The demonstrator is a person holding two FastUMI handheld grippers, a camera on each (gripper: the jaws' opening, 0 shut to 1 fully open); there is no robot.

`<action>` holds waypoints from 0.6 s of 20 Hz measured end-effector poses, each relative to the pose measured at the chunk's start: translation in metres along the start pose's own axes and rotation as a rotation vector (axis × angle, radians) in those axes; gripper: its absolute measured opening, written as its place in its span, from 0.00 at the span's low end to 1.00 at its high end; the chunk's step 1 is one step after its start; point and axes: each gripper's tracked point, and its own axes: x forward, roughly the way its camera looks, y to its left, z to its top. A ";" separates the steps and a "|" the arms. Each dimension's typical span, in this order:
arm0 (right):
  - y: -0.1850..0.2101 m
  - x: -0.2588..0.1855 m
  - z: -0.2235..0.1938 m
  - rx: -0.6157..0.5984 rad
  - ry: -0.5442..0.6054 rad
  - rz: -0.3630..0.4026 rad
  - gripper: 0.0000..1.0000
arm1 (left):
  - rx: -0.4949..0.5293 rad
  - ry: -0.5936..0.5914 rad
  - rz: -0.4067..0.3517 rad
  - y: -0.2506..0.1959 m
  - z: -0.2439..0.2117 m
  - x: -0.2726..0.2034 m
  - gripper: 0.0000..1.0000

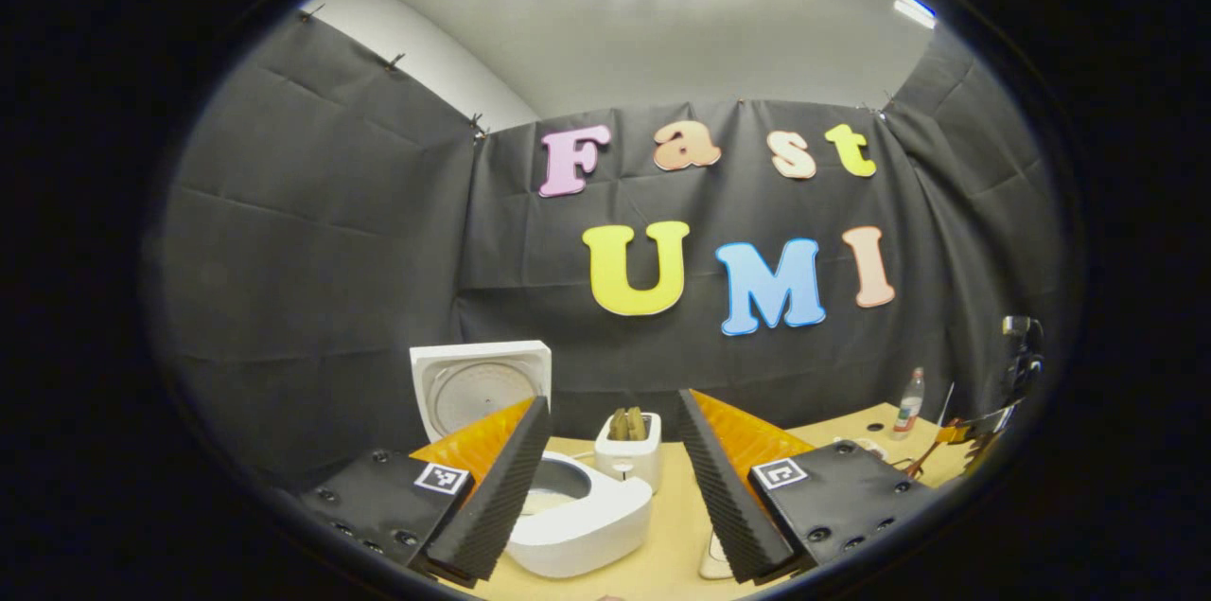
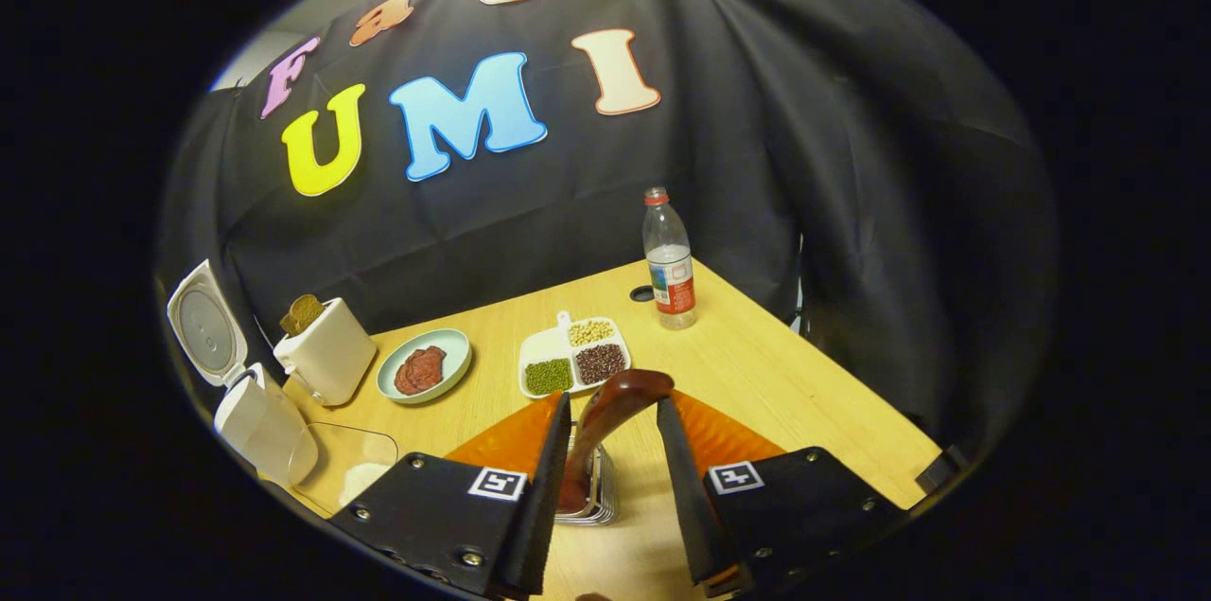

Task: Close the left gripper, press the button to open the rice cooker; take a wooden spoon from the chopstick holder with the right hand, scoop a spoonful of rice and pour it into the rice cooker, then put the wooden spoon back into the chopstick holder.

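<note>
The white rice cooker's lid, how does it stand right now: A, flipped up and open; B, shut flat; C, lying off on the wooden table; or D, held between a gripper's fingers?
A: in the left gripper view the white rice cooker has its lid standing upright behind the open pot, and the right gripper view shows the same lid raised at the table's left edge.

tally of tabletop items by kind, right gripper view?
White appliances: 2, open-lidded rice cooker, toaster
Dishes: 2, pale green round plate, white divided tray of beans
Clear plastic bottle: 1
Dark wooden spoon: 1
Metal chopstick holder: 1
Total: 7
</note>
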 end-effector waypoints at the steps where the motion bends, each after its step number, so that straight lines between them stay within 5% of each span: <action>1: 0.005 -0.007 0.009 -0.025 -0.028 0.013 0.56 | -0.002 0.001 0.002 0.002 0.000 0.003 0.90; 3: 0.012 -0.025 0.031 -0.093 -0.091 0.020 1.00 | -0.011 0.010 -0.001 0.006 -0.002 0.011 0.90; 7: 0.032 -0.059 0.074 -0.211 -0.206 0.030 0.98 | -0.035 0.023 0.004 0.018 -0.005 0.026 0.93; 12: 0.056 -0.102 0.119 -0.216 -0.322 0.041 0.98 | -0.027 0.019 0.045 0.051 -0.003 0.049 0.93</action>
